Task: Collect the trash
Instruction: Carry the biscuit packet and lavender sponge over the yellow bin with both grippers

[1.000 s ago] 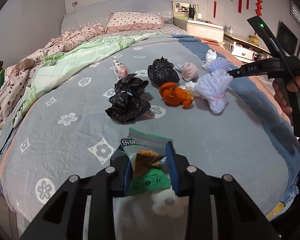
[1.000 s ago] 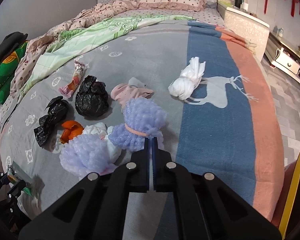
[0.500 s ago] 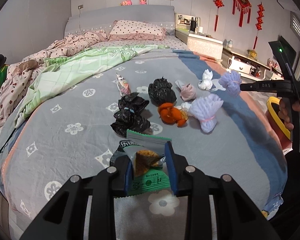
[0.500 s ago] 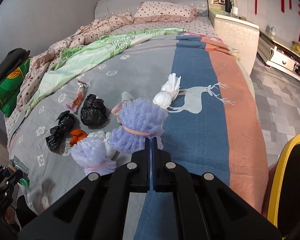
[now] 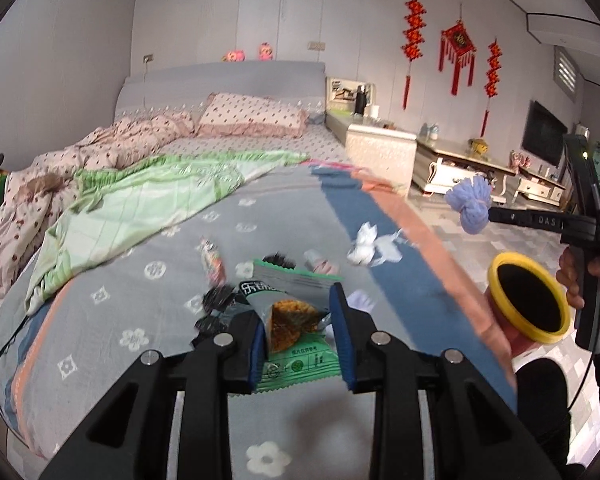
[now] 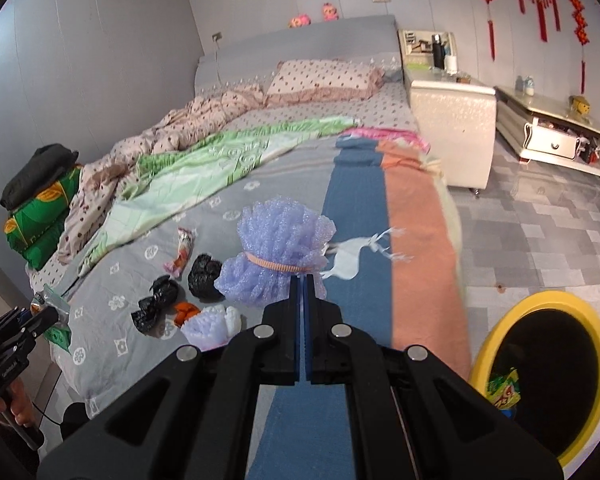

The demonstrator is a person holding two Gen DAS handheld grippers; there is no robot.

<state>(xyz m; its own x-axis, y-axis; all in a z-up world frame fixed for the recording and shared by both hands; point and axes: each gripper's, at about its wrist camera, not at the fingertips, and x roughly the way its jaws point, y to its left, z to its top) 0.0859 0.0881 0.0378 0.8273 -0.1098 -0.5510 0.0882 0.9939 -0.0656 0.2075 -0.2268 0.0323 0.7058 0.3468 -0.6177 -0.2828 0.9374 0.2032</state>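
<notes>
My left gripper (image 5: 298, 334) is shut on a green snack wrapper (image 5: 292, 320) and holds it above the bed's foot. My right gripper (image 6: 303, 280) is shut on a purple foam net bundle (image 6: 280, 250), lifted off the bed; it also shows in the left wrist view (image 5: 471, 204), above and left of the yellow-rimmed trash bin (image 5: 528, 298). The bin (image 6: 540, 384) stands on the floor right of the bed, with a wrapper inside. On the bed lie black bags (image 6: 204, 278), orange peel (image 6: 186, 312), a second purple foam bundle (image 6: 212, 326), a white bundle (image 5: 366, 246) and a candy wrapper (image 6: 182, 254).
The bed (image 6: 260, 184) carries a green quilt (image 6: 204, 164) and a pillow (image 6: 324, 80). A white nightstand (image 6: 452, 128) and a low TV cabinet (image 6: 556, 132) stand on the right. Folded green bedding (image 6: 40, 216) lies at the left. Tiled floor (image 6: 540, 240) surrounds the bin.
Both grippers rose and drew back from the bed. The right gripper carried the purple foam bundle rightward toward the bin. The left still holds the green wrapper.
</notes>
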